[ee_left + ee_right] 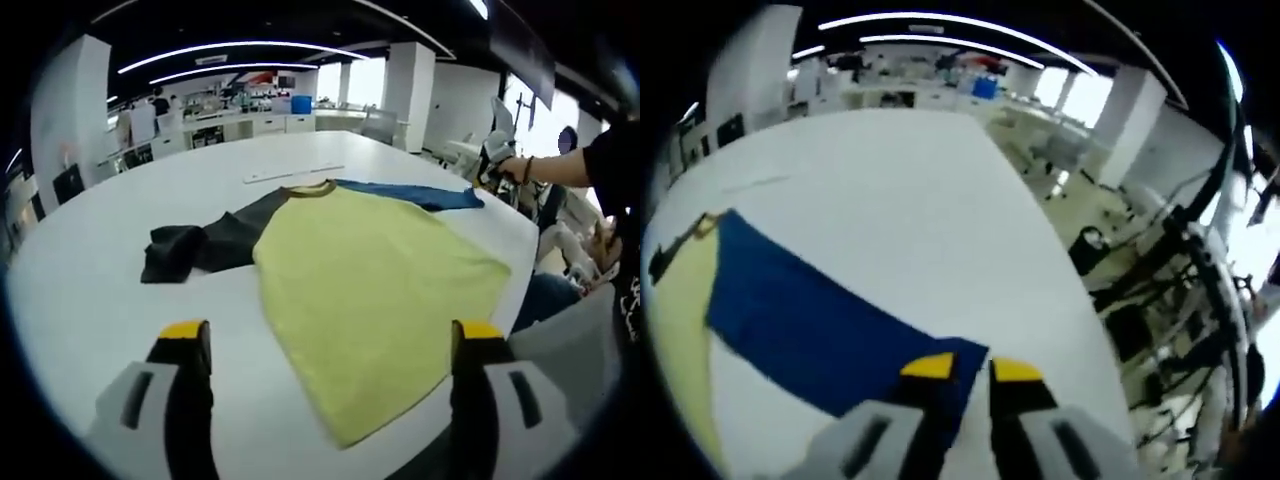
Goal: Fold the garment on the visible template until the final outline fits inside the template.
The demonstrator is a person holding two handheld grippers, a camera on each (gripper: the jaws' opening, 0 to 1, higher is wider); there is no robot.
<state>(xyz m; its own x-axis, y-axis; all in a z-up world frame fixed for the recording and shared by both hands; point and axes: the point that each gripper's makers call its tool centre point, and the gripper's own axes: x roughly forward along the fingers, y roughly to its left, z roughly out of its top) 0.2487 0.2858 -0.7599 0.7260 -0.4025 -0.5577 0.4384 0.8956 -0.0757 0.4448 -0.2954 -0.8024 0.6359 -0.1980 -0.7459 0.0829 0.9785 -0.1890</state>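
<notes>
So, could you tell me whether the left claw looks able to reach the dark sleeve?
Probably yes: the left claw is open, and bare table lies before the dark sleeve.

left tool (330, 350) hovers with jaws wide apart; right tool (972, 372) nearly closed.

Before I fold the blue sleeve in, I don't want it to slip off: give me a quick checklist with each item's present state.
1. Right tool shut on the blue sleeve end: ok.
2. Left tool open, above the yellow body, holding nothing: ok.
3. Yellow body flat on the white table: ok.
4. Dark sleeve spread straight: not ok, bunched at its end.
5. Template outline under the garment: cannot tell.
</notes>
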